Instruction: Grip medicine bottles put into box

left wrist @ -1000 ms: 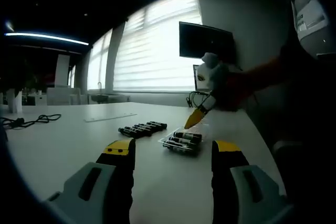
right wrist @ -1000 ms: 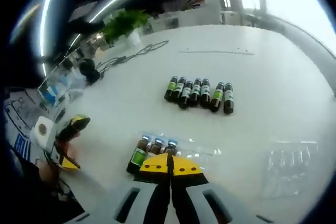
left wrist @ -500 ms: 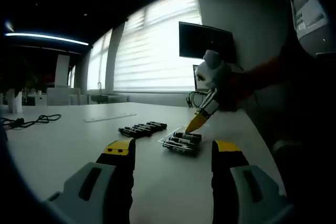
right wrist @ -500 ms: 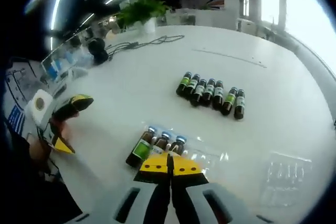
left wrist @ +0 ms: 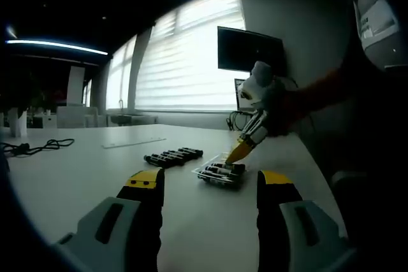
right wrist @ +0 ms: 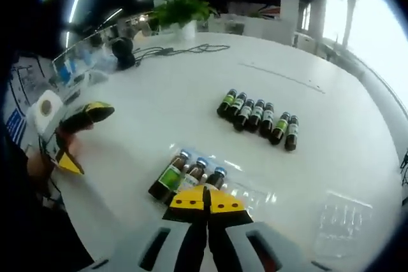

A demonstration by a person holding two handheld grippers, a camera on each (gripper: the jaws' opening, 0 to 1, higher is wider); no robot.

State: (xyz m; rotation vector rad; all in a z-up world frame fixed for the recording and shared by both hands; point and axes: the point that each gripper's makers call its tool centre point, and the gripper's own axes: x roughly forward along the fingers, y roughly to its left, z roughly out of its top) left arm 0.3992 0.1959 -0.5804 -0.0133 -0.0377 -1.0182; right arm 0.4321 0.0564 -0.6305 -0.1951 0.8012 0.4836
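Note:
Several dark medicine bottles (left wrist: pixel 173 155) lie in a row on the white table (left wrist: pixel 76 170); in the right gripper view the same row (right wrist: pixel 258 115) has green and white labels. A clear plastic box (left wrist: pixel 221 174) holds three bottles (right wrist: pixel 186 176) side by side. My right gripper (right wrist: pixel 205 199) is shut with nothing between its yellow tips, just short of those three bottles; in the left gripper view it (left wrist: pixel 234 153) points down at the box. My left gripper (left wrist: pixel 210 180) is open and low over the table, short of the box, and appears at the left (right wrist: pixel 81 137) in the right gripper view.
A second clear plastic tray (right wrist: pixel 339 216) lies right of the box. A black cable (right wrist: pixel 182 49), headphones (right wrist: pixel 121 49) and a potted plant (right wrist: pixel 182 11) sit at the far table edge. A monitor (left wrist: pixel 250 49) hangs before blinds.
My right gripper has dropped a little lower and closer to the box with the three bottles, staying shut. The left gripper has not moved.

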